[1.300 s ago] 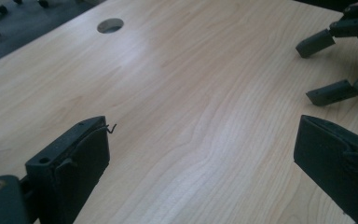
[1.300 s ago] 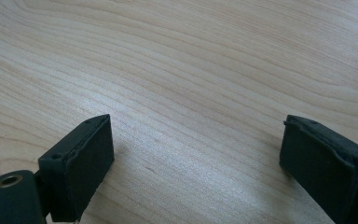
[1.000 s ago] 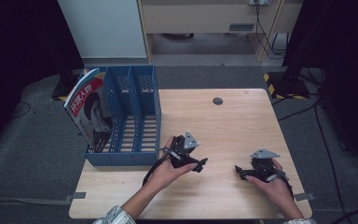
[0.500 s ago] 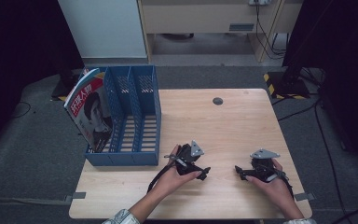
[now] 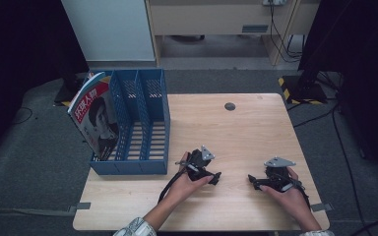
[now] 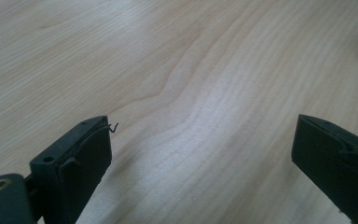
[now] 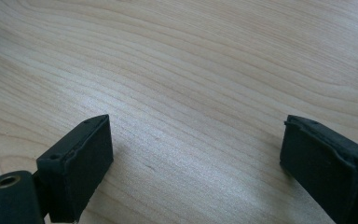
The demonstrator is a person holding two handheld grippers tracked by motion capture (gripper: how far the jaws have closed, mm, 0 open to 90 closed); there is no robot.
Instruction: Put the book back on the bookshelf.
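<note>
Both claws rest low on the bench (image 5: 256,123), left claw (image 5: 215,178) and right claw (image 5: 252,181) gaping, empty (magazine (image 5: 96,115) sits in the blue file rack (image 5: 142,123)). Next, probably, a reach left.

Wooden table (image 5: 256,118) on grey carpet (image 5: 39,162), surroundings perhaps dark curtains.

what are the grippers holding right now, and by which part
Nothing. The left gripper and the right gripper both have their jaws wide apart over the bare table, with nothing between them.
</note>
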